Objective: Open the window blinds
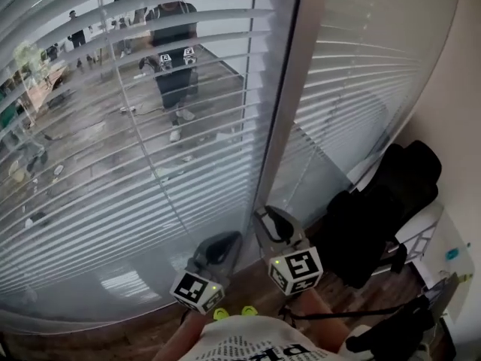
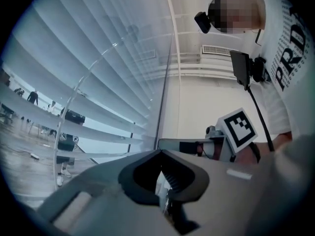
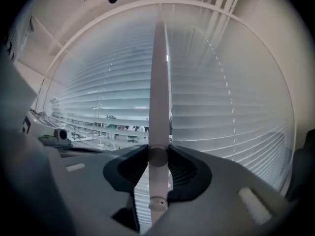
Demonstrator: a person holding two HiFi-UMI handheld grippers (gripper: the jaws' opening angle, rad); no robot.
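Two sets of window blinds hang side by side, a wide left panel (image 1: 113, 164) and a narrower right panel (image 1: 361, 74), with one grey upright frame post (image 1: 289, 89) between them. The left panel's slats stand far enough apart to show the glass behind them. There a standing figure with two marker cubes appears, and a few smaller figures farther off. The right panel reads as almost unbroken white. Two claws point at the foot of the post from the bottom of the head view, each carrying one marker cube. The right claw (image 1: 270, 216) is clenched on the single white tilt wand (image 3: 158, 82). In the right gripper view its two dark pads (image 3: 184, 166) press the wand from either side near its lower end. One rounded end cap shows just below the grip, and the wand runs straight up across the blinds. The left claw (image 1: 228, 239) sits just beside the right one and slightly lower. In the left gripper view its jaws (image 2: 160, 154) meet at the tips with nothing caught between them, and a pale sliver of background shows through the hollow behind. To the right, near the wall, one black bulky shape (image 1: 383, 209) rests on a pale frame; what it is cannot be told. A strip of wooden floor (image 1: 113, 337) shows beneath the blinds.
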